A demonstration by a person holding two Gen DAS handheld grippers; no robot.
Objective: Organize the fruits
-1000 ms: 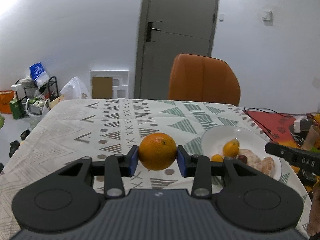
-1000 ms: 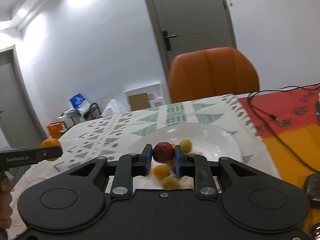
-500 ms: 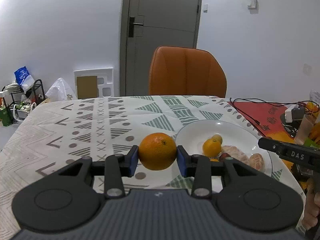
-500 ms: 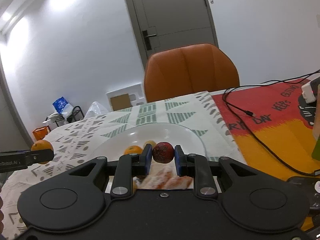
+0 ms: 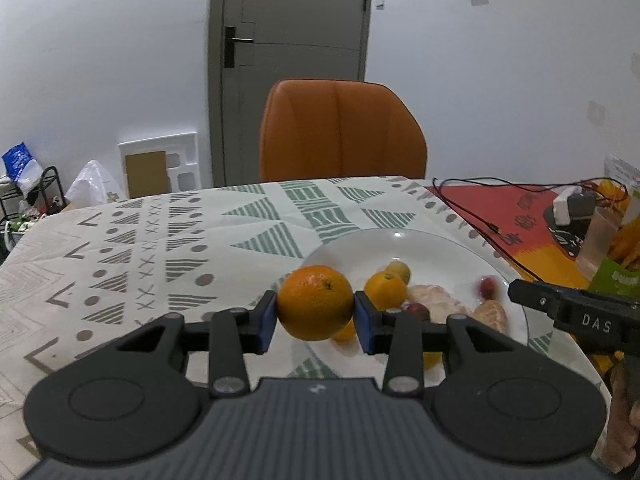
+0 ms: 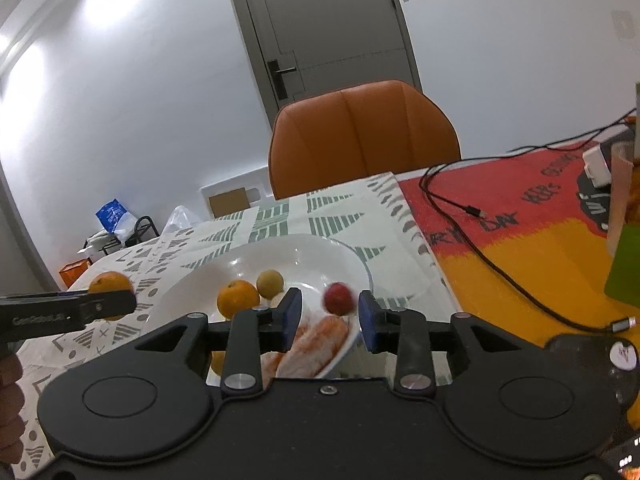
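My left gripper [image 5: 315, 316] is shut on a large orange [image 5: 315, 301], held over the near left rim of the white plate [image 5: 436, 248]. In the plate lie a small orange [image 5: 385, 289], a yellow fruit [image 5: 398, 270], peeled segments [image 5: 434, 306] and a blurred small red fruit [image 5: 487, 287]. My right gripper [image 6: 329, 316] is open above the plate [image 6: 280, 258]; the red fruit [image 6: 338, 298] sits blurred between its spread fingers, touching neither. The left gripper's finger [image 6: 80, 310] with the orange [image 6: 110, 285] shows at the left of the right wrist view.
An orange chair [image 5: 340, 132] stands behind the table. A black cable [image 6: 472, 236] crosses the red and yellow mat [image 6: 520, 240] to the right of the plate. A white charger [image 5: 568, 206] and packets [image 5: 616, 248] crowd the far right. A hand [image 5: 622, 416] holds the right gripper.
My right gripper has opened and let go of the small red fruit, which now drops blurred over the plate. My left gripper has carried the large orange rightward to the plate's rim.
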